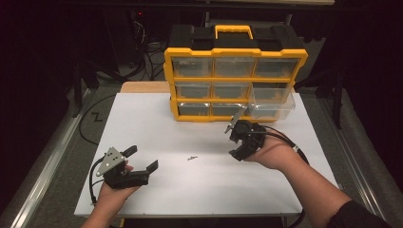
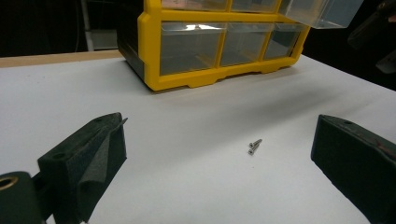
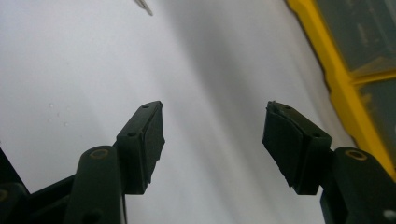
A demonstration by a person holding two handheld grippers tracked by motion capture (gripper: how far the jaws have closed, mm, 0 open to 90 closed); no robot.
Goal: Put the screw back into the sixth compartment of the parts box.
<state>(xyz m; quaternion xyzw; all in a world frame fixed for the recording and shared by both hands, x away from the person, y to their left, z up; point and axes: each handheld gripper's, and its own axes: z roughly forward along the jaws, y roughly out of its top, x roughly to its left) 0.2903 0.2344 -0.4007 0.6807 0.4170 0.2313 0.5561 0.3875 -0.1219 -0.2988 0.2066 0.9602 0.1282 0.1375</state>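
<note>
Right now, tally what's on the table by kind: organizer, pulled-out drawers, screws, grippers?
Yellow drawer organizer: 1
Clear drawer pulled out of it: 1
Screws lying together on the white tabletop: 2
Grippers, left gripper and right gripper, both open and empty: 2
Total: 6

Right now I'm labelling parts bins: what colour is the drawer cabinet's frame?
Yellow frame with clear drawers; the high view shows it best.
</note>
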